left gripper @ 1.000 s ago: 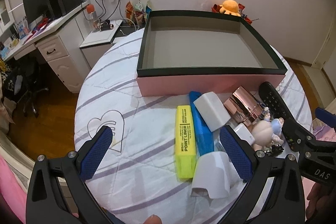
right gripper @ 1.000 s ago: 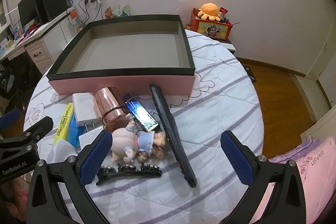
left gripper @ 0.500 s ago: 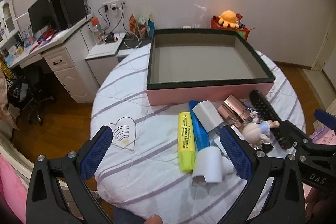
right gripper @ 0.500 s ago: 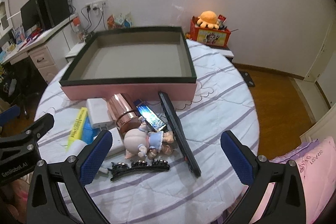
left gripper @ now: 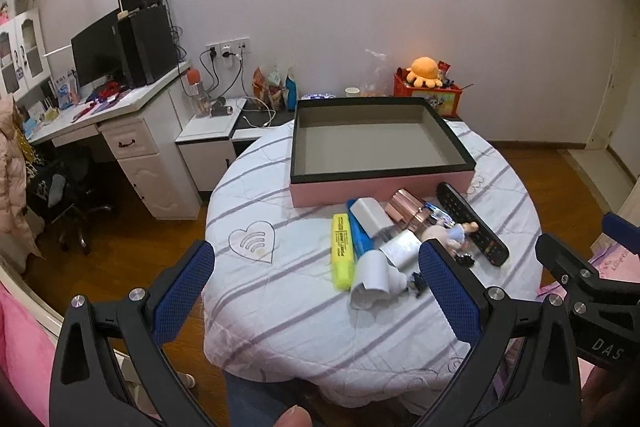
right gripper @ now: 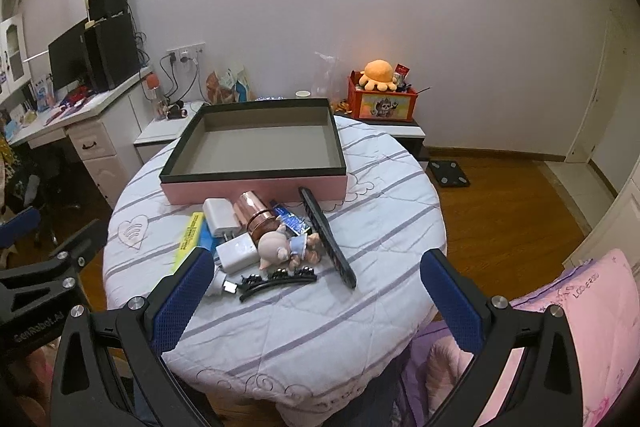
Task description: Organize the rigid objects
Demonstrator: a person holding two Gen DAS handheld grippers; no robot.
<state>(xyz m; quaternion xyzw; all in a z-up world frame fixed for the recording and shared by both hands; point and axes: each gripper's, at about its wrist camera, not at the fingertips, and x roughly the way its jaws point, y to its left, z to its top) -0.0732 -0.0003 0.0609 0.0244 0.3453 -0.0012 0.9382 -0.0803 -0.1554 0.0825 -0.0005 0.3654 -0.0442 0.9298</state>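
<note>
While nothing is yet lying in the pink-sided box (right gripper: pixel 256 187), whose grey floor is showing bare, the rigid objects are sitting in a tight heap on the worktop (right gripper: pixel 380 227) just in front of the box's near wall. A yellow highlighter (left gripper: pixel 342 249) is lying at the heap's left end beside a blue one; a white charger (right gripper: pixel 218 217), a copper cylinder (right gripper: pixel 256 213), a pig figurine (right gripper: pixel 280 247) and a black remote (right gripper: pixel 326 237) are crowding together toward the right, with a black hair clip (right gripper: pixel 276 277) nearest the worktop's front edge (some are touching or overlapping, so a clean pick needs care). Both tools are hovering above that front edge, well apart from the heap: the left tool (left gripper: pixel 316 285) is spread wide and holding nothing, and the right tool (right gripper: pixel 314 285) likewise. By my judgement the sorting is only starting. Next, one tool should be descending on an outlying piece, probably the highlighter or the remote, closing across its narrow width, then carrying it into the box.
</note>
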